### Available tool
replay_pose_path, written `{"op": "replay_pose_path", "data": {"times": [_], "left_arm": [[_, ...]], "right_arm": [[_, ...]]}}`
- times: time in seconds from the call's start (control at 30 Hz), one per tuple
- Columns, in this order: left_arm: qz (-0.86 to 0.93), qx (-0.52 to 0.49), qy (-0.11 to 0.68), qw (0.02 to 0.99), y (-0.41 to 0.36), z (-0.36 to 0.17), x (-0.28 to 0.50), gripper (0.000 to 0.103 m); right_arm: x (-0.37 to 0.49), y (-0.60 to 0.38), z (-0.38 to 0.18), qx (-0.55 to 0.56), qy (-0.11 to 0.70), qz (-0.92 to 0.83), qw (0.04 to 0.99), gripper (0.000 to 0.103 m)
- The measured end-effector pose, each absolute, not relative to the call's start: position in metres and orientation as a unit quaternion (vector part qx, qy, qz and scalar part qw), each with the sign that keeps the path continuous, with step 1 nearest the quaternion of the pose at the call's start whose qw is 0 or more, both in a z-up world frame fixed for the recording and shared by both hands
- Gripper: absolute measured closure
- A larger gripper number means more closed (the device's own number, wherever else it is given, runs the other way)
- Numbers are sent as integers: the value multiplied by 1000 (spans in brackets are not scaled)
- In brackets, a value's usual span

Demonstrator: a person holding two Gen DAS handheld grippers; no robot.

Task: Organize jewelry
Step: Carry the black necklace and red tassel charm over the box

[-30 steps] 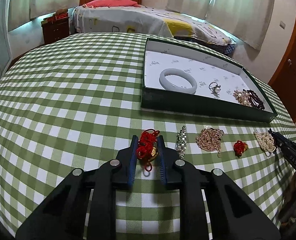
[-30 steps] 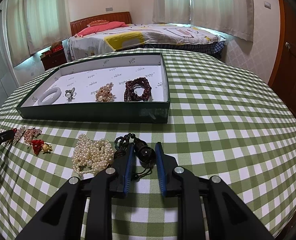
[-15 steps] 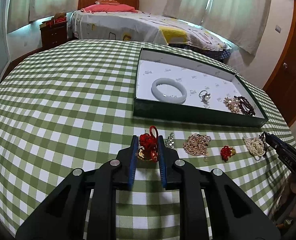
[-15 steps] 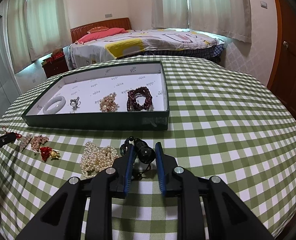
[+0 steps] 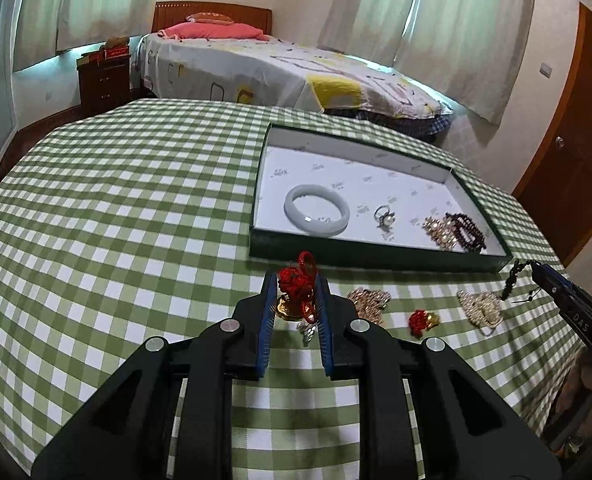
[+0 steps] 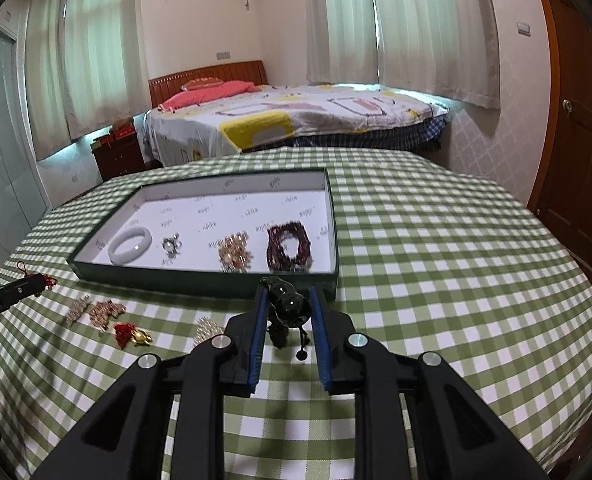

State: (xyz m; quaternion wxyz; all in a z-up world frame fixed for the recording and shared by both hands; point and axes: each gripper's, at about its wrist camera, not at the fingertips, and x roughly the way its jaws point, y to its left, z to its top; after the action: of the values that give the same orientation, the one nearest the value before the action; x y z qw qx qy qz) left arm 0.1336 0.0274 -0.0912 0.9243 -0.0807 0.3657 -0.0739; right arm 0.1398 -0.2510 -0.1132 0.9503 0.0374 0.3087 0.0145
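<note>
Left wrist view: the left gripper, clamped on the red knotted charm, has lifted it off the checked cloth toward the tray at twelve o'clock. The right gripper (likewise risen) pinches the black bead bracelet; both pieces look ready for depositing.

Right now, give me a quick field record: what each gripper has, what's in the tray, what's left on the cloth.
left gripper: shut on red knot charm, lifted off the cloth
right gripper: shut on black bead string, lifted
tray: white bangle, pearl ring, gold cluster, dark red bead bracelet
on tablecloth: silver piece, rose-gold chain, small red charm, pearl strand
tray position: beyond the loose row
</note>
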Motion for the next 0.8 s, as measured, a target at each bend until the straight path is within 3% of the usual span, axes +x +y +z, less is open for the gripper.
{"op": "replay_pose_path", "data": {"times": [0.4,0.8], "left_arm": [[-91,-81,317,941,9,-47,149,84],[-106,-71,288,949,-26,-28,223,84]], "right_arm": [[153,-243,-76,44,268,31,962,81],[223,-238,-58,39,241,38,969,81]]}}
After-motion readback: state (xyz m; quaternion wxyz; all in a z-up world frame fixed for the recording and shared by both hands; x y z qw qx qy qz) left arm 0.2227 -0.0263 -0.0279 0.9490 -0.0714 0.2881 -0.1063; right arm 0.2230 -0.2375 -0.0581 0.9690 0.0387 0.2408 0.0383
